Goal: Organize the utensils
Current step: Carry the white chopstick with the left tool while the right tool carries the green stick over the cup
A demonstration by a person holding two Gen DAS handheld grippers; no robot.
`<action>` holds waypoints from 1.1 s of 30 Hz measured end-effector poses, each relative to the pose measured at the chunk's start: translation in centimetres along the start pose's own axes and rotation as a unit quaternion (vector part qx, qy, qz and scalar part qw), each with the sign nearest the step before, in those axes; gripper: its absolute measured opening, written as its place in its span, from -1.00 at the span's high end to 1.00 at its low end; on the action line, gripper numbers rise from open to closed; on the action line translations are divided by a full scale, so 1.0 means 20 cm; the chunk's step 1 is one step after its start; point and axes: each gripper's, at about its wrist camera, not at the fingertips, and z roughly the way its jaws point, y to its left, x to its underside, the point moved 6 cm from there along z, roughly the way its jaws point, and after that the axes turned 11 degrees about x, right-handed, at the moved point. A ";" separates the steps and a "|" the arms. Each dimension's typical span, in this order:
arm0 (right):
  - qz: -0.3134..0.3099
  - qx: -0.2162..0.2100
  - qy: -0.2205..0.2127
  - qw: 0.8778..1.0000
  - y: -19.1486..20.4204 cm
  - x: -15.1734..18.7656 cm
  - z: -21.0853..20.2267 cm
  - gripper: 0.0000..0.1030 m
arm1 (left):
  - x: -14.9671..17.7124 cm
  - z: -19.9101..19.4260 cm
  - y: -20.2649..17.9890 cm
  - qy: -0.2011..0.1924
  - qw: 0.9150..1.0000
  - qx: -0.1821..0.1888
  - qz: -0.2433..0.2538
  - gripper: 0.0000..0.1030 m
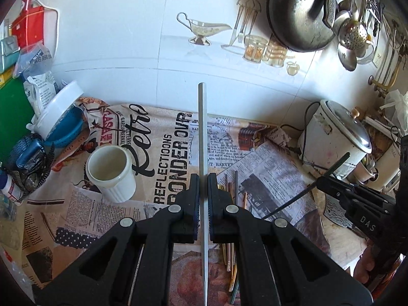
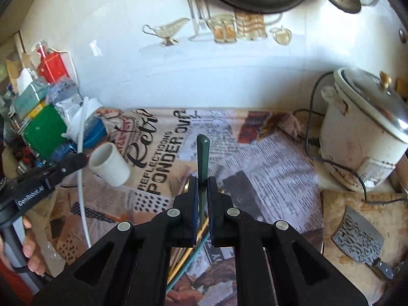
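Nearest my left camera, the left gripper [image 1: 203, 191] was clamped on a pale grey chopstick [image 1: 203, 132], which ran straight up between the jaws and well past them. Under those jaws lay the loose chopsticks [image 1: 230, 255] – gold, pink and green ones, bunched on the newsprint-patterned cloth [image 1: 267, 163] near its front edge. My right gripper [image 2: 203, 191] was likewise closed, pinching a dark green chopstick [image 2: 203, 153] whose blunt end stood up above the fingers; more of the bundle showed beneath it.

Further in, towards the cloth's left side, the white cup [image 1: 111, 172] stood open-mouthed with nothing visible in it – well apart from both held sticks. Behind it, at the left edge, a white tub [image 1: 60, 107] leaned over a blue colander [image 1: 67, 130].

At the right edge sat the white rice cooker [image 2: 364, 137], its lid on, with a cleaver [image 2: 359, 239] lying on a wooden board [image 2: 331, 204] in front. On the tiled wall beyond hung a dark wok [image 1: 299, 15] and ladles [image 1: 353, 34].
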 end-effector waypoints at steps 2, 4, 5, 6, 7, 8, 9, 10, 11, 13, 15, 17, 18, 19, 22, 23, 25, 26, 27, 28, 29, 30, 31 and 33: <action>-0.005 -0.012 -0.006 1.000 0.03 -0.03 -0.02 0.88 | -0.01 -0.03 0.00 -0.008 1.000 -0.004 -0.003 0.92; -0.011 -0.025 -0.012 1.000 0.07 -0.06 -0.04 0.88 | -0.03 -0.07 0.02 -0.019 1.000 -0.010 -0.006 0.92; -0.015 -0.029 -0.015 0.999 0.09 -0.08 -0.05 0.88 | -0.04 -0.08 0.02 -0.023 1.000 -0.013 -0.007 0.92; -0.019 -0.034 -0.020 0.999 0.11 -0.10 -0.07 0.88 | -0.05 -0.10 0.04 -0.029 0.999 -0.017 -0.010 0.92; -0.024 -0.040 -0.023 0.999 0.14 -0.11 -0.07 0.88 | -0.06 -0.12 0.05 -0.034 0.999 -0.019 -0.011 0.92; -0.027 -0.044 -0.025 0.998 0.16 -0.12 -0.08 0.88 | -0.07 -0.13 0.06 -0.038 0.999 -0.022 -0.013 0.92; -0.030 -0.050 -0.029 0.998 0.18 -0.14 -0.09 0.88 | -0.08 -0.15 0.08 -0.043 0.999 -0.025 -0.015 0.92; -0.033 -0.053 -0.032 0.997 0.20 -0.16 -0.10 0.88 | -0.09 -0.16 0.09 -0.047 0.998 -0.027 -0.016 0.92; -0.036 -0.056 -0.035 0.997 0.22 -0.17 -0.11 0.88 | -0.10 -0.17 0.11 -0.050 0.998 -0.030 -0.017 0.92; -0.041 -0.061 -0.041 0.996 0.26 -0.19 -0.13 0.88 | -0.12 -0.20 0.14 -0.057 0.998 -0.033 -0.018 0.92; -0.045 -0.066 -0.047 0.996 0.31 -0.22 -0.14 0.88 | -0.15 -0.22 0.19 -0.063 0.997 -0.034 -0.020 0.92; -0.046 -0.068 -0.052 0.995 0.34 -0.24 -0.15 0.88 | -0.16 -0.23 0.23 -0.068 0.997 -0.034 -0.020 0.92; -0.047 -0.068 -0.055 0.995 0.37 -0.26 -0.16 0.88 | -0.18 -0.24 0.26 -0.071 0.997 -0.032 -0.019 0.92; -0.047 -0.067 -0.058 0.995 0.39 -0.27 -0.16 0.88 | -0.19 -0.25 0.28 -0.073 0.997 -0.031 -0.019 0.92; -0.044 -0.062 -0.065 0.995 0.45 -0.30 -0.17 0.88 | -0.24 -0.26 0.35 -0.077 0.997 -0.023 -0.013 0.92; -0.044 -0.059 -0.067 0.995 0.48 -0.32 -0.17 0.88 | -0.26 -0.26 0.37 -0.080 0.997 -0.020 -0.010 0.92; -0.042 -0.055 -0.067 0.995 0.53 -0.34 -0.17 0.88 | -0.31 -0.26 0.42 -0.083 0.996 -0.014 -0.005 0.92; -0.040 -0.056 -0.067 0.995 0.56 -0.35 -0.16 0.88 | -0.33 -0.27 0.45 -0.087 0.996 -0.012 -0.003 0.92; -0.039 -0.056 -0.069 0.995 0.58 -0.37 -0.16 0.88 | -0.35 -0.27 0.47 -0.090 0.996 -0.011 -0.002 0.92; -0.038 -0.055 -0.070 0.995 0.61 -0.38 -0.16 0.88 | -0.38 -0.27 0.50 -0.094 0.996 -0.009 -0.001 0.92; -0.039 -0.055 -0.071 0.995 0.64 -0.39 -0.15 0.88 | -0.40 -0.27 0.53 -0.096 0.995 -0.009 -0.001 0.92; -0.038 -0.057 -0.071 0.995 0.67 -0.40 -0.14 0.88 | -0.42 -0.26 0.57 -0.098 0.995 -0.009 -0.002 0.92; -0.037 -0.059 -0.070 0.995 0.69 -0.42 -0.13 0.88 | -0.44 -0.26 0.60 -0.099 0.995 -0.008 -0.004 0.92; -0.036 -0.063 -0.071 0.995 0.74 -0.44 -0.11 0.88 | -0.47 -0.23 0.66 -0.102 0.995 -0.008 -0.007 0.92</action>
